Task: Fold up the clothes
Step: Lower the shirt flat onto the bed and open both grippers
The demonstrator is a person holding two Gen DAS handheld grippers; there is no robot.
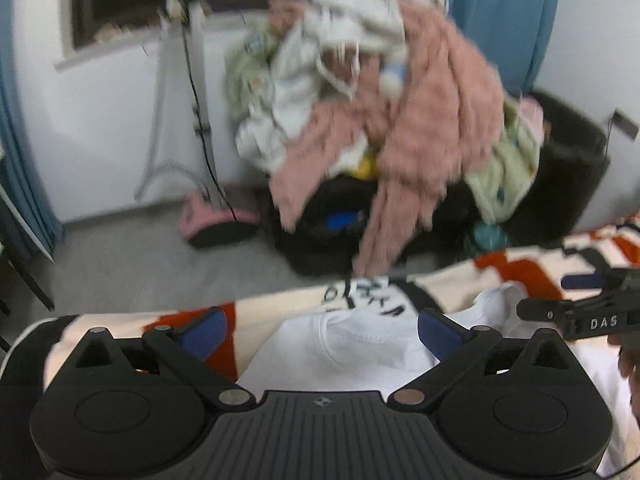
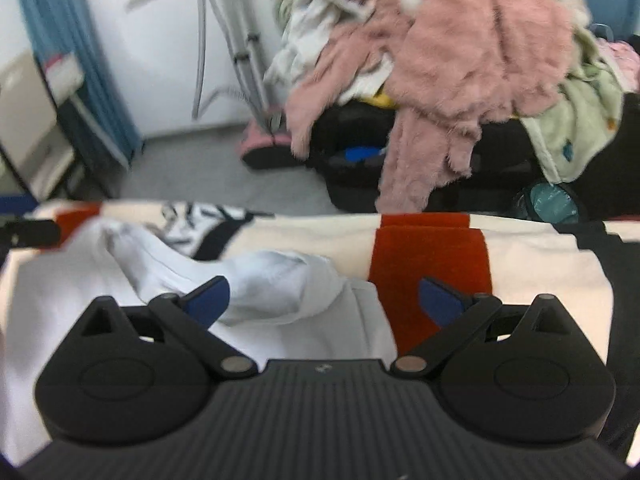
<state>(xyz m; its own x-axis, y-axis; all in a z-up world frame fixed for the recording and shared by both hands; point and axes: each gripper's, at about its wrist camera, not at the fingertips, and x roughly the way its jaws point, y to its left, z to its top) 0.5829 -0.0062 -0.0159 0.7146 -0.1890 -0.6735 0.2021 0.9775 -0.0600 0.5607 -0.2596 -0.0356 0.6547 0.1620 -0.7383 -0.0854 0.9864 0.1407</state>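
A white garment [image 1: 352,344] lies on a cream, red and black patterned blanket [image 1: 520,268]. In the left wrist view my left gripper [image 1: 322,330] hovers open just above the garment's neckline, nothing between its blue pads. The right gripper [image 1: 576,314] shows at the right edge there, black with "DAS" printed on it. In the right wrist view the white garment [image 2: 276,276] is bunched into a rumpled sleeve between the spread fingers of my right gripper [image 2: 324,298], which stands open above it. The blanket [image 2: 540,256] stretches away to the right.
Beyond the blanket's far edge a heap of unfolded clothes [image 1: 420,92], with a fuzzy pink garment [image 2: 480,52] and pale green fabric [image 2: 576,120], spills over a black container [image 2: 360,148]. A white stand with cables [image 1: 192,92], blue curtains [image 1: 512,12] and grey floor [image 1: 160,256] lie behind.
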